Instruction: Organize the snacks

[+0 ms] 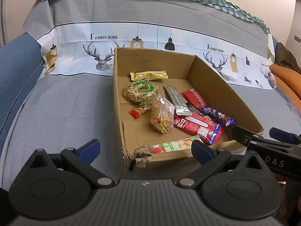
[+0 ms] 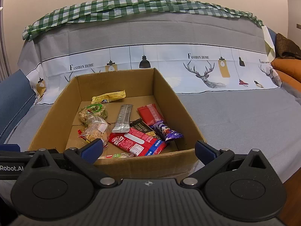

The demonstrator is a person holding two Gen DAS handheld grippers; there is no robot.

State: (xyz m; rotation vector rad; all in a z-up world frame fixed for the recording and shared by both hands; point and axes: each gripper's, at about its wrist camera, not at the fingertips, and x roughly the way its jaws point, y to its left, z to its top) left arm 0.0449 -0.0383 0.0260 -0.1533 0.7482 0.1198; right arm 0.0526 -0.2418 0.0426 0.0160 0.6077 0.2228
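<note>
An open cardboard box [image 1: 210,79] [image 2: 169,98] sits on a grey-covered sofa and holds several snack packets. Among them are a big red packet [image 1: 197,127] [image 2: 137,141], a purple packet [image 1: 218,115] [image 2: 167,131], a silver sachet [image 1: 176,98] [image 2: 123,117], a yellow bar [image 1: 148,75] [image 2: 109,97], a round nut cake [image 1: 140,92] [image 2: 93,112] and a clear bag of crackers [image 1: 161,114] [image 2: 96,130]. My left gripper [image 1: 145,149] hangs open at the box's near left corner. My right gripper [image 2: 148,150] is open at the near wall, empty.
The grey cover [image 2: 244,116] with a white deer-print band [image 2: 203,69] spreads to both sides of the box. A green checked cloth [image 2: 131,7] lies along the sofa back. An orange cushion [image 2: 287,69] is at the far right. The box's near left corner [image 1: 139,155] is torn.
</note>
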